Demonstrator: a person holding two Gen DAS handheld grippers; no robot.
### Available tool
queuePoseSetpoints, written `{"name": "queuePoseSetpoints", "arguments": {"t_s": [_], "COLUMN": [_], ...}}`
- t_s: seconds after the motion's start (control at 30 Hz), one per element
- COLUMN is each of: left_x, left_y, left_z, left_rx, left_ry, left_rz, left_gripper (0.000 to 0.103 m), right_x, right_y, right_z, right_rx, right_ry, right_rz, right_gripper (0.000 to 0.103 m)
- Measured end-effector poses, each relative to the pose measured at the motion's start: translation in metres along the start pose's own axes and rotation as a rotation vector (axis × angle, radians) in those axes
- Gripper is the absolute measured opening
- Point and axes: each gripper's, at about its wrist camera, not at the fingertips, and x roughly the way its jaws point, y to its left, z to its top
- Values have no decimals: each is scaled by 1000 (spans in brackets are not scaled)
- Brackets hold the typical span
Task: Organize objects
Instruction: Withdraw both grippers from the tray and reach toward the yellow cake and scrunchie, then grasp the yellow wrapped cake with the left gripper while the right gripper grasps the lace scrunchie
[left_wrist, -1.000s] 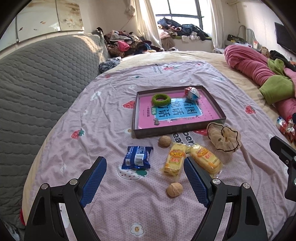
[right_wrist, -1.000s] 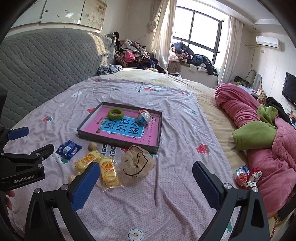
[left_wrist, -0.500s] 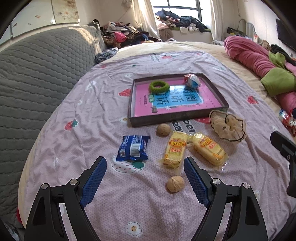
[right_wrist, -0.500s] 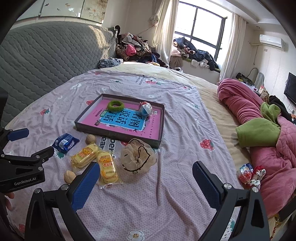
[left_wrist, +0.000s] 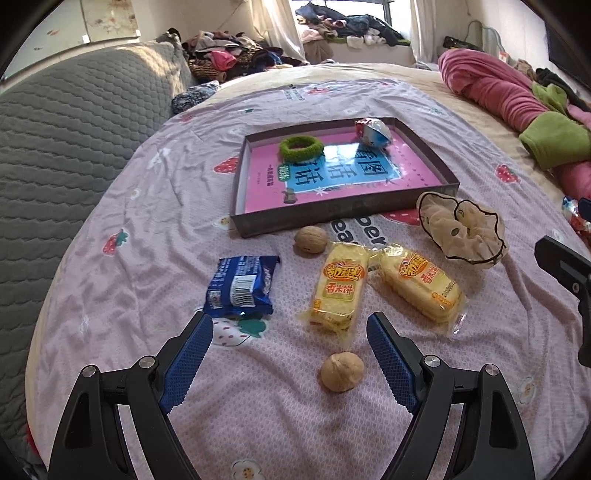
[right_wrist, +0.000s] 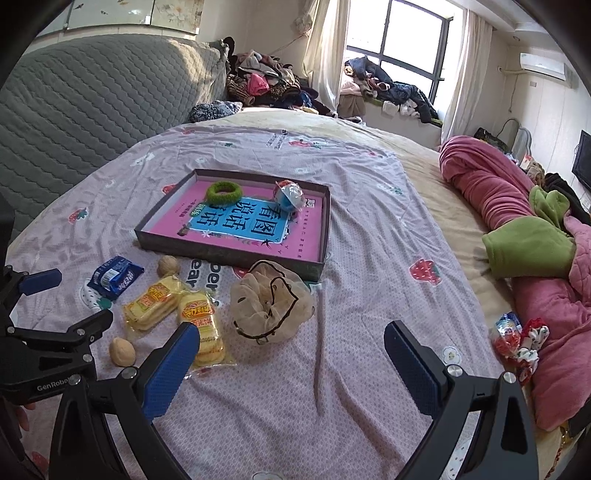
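Left gripper (left_wrist: 290, 328): fingers (left_wrist: 188, 354) spread wide, nothing between the pads, poised above the bedsheet (left_wrist: 155, 206) with loose items ahead. Right gripper (right_wrist: 291, 341): fingers (right_wrist: 171, 363) likewise wide apart and empty, aimed at bare sheet just short of the cream scrunchie (right_wrist: 271, 301). Step in hand, as judged: approach phase, no item yet selected or gripped. Nearest to the left fingertips: a walnut (left_wrist: 341, 371) at 5 o'clock from the midpoint, just inside the right-hand finger; a yellow snack pack (left_wrist: 338, 290) at 1 o'clock; a blue wrapped snack (left_wrist: 242, 286) at 11 o'clock; a second yellow pack (left_wrist: 421, 286) at 2 o'clock, touching or nearly touching the first; a second walnut (left_wrist: 310, 240) farther out at 12 o'clock, just before the tray. Shallow dark tray (left_wrist: 332, 216) at 12 o'clock, pink-and-blue printed floor, already holding a green ring (left_wrist: 301, 147) and a small wrapped item (left_wrist: 373, 133). Next move, probably: lower onto one item, centre it between the pads, close, lift, carry over the tray wall. Walnuts round and hard, likely to roll; packs soft, crinkly.
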Motion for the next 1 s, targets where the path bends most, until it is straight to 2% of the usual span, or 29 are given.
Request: {"name": "queuePoseSetpoints", "arguments": {"t_s": [0.87, 1.0], "left_x": [66, 77], "left_y": [-15, -17], "left_z": [20, 21], "left_rx": [42, 39], "left_ry": [83, 104], "left_rz": [-140, -158], "left_gripper": [86, 85], "right_x": [93, 111], "right_y": [0, 1], "right_z": [10, 12], "right_rx": [-11, -8], "right_ry": [128, 162], "right_rz": [8, 41], "right_gripper": [101, 101]}}
